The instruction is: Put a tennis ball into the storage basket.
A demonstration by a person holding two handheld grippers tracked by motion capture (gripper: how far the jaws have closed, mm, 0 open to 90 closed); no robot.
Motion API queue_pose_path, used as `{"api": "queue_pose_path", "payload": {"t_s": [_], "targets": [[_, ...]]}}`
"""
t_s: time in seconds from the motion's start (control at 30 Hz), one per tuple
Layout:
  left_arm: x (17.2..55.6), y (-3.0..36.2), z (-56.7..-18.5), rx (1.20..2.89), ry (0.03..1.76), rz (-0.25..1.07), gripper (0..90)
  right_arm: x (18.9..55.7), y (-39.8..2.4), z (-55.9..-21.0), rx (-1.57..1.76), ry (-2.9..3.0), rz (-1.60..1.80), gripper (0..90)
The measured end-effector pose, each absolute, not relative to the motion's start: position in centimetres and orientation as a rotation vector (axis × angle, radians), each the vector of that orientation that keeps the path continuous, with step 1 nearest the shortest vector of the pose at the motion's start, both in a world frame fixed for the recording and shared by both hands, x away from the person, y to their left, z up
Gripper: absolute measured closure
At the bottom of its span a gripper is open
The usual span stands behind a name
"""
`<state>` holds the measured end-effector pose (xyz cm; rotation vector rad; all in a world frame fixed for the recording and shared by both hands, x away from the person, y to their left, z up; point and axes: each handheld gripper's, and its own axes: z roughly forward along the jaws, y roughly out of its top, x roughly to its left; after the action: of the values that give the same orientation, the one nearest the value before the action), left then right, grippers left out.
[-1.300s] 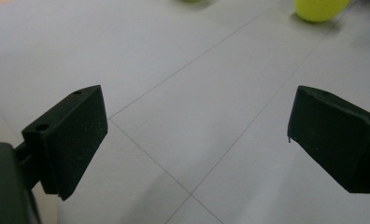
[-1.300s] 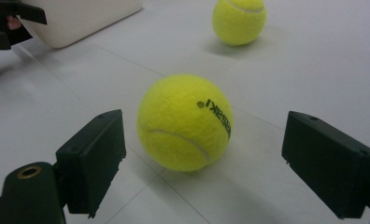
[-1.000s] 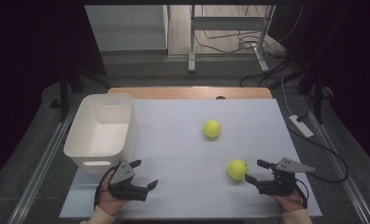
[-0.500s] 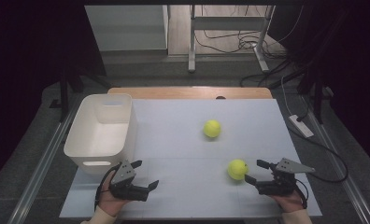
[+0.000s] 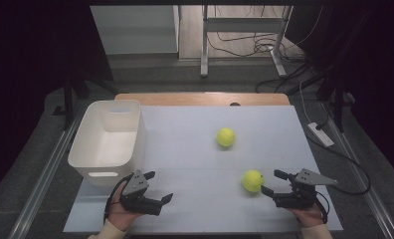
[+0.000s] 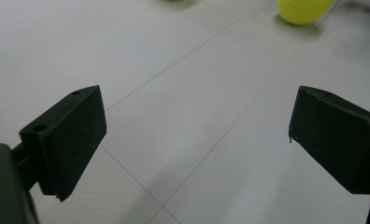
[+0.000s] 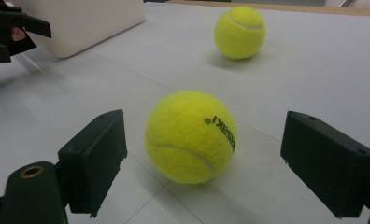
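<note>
Step in hand looks like the approach for a grab: your right tongs (image 5: 268, 182) are spread wide, near ball (image 5: 253, 180) just off their tips at their 9 o'clock, not yet between the jaws. In the right gripper view the ball (image 7: 191, 136) sits centred ahead of the gap. Far ball (image 5: 226, 137) lies at 11 o'clock from it, well apart. Left tongs (image 5: 158, 185) are spread too, holding nothing, beside the bin (image 5: 88, 149). Next: push right tongs forward to straddle the ball, then close; it may roll if nudged.
</note>
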<state>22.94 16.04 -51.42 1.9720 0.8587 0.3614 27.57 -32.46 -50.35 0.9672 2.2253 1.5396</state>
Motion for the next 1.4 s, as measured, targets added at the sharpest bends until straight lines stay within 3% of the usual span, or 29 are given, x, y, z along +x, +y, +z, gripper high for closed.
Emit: {"api": "queue_pose_path", "payload": {"t_s": [1.4], "targets": [[25.7,12.4,-49.1,2.023,0.766,0.278,5.3,27.5,-32.4,-49.7,0.940,2.201,1.579,14.7]]}}
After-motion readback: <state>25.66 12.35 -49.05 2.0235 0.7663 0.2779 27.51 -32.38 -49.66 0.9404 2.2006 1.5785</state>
